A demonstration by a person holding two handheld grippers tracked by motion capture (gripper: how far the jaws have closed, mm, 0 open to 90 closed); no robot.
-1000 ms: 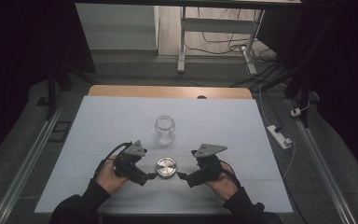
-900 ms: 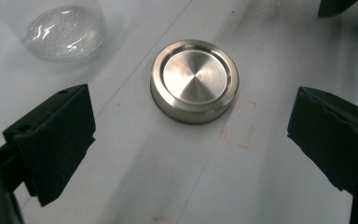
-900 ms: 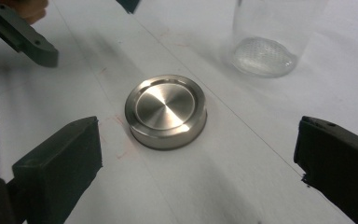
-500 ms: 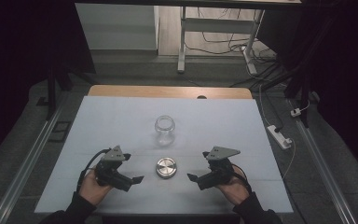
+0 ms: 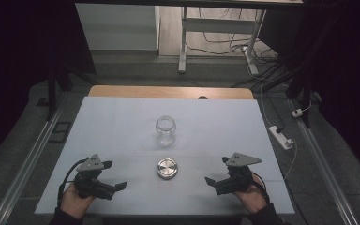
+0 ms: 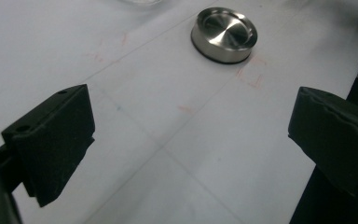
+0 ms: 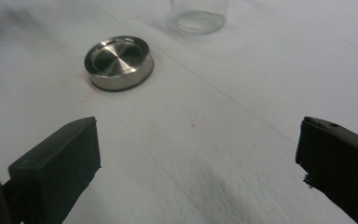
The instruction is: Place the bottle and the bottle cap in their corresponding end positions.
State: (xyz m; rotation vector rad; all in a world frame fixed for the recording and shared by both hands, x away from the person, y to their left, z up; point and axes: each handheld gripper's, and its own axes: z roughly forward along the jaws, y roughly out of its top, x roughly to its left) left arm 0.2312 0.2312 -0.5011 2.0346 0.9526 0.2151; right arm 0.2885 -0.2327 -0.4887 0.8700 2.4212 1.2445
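On the desk: a round brushed-steel lid (image 5: 167, 168) with a dished top, concentric machining rings and a dark rim at its base lies flat near the front middle of the white, matt desk (image 5: 122, 126).
Behind the lid: a small clear glass jar (image 5: 165, 130) stands upright and open-mouthed, well apart from the lid, towards the desk's middle.
Desk surface: smooth white sheet with faint thin lines and a few pale red marks near the lid; a strip of bare wood shows along the far edge.
Left tongs (image 5: 114, 175): black, blocky, matt jaws spread wide with nothing between them, held in the person's left hand (image 5: 75, 199) at the front left corner; the lid lies well apart, to their right.
Right tongs (image 5: 218, 169): the same black wedge-shaped jaws, spread wide and empty, held in the right hand (image 5: 249, 196) at the front right; the lid lies well apart, to their left.
Lid relative to both: about midway between the two tongs, touched by neither; ahead and off to one side in each gripper view.
Change since earlier: a second ago both tongs sat close on either side of the lid; they have since drawn outward and back towards the front corners, while lid and jar have stayed put.
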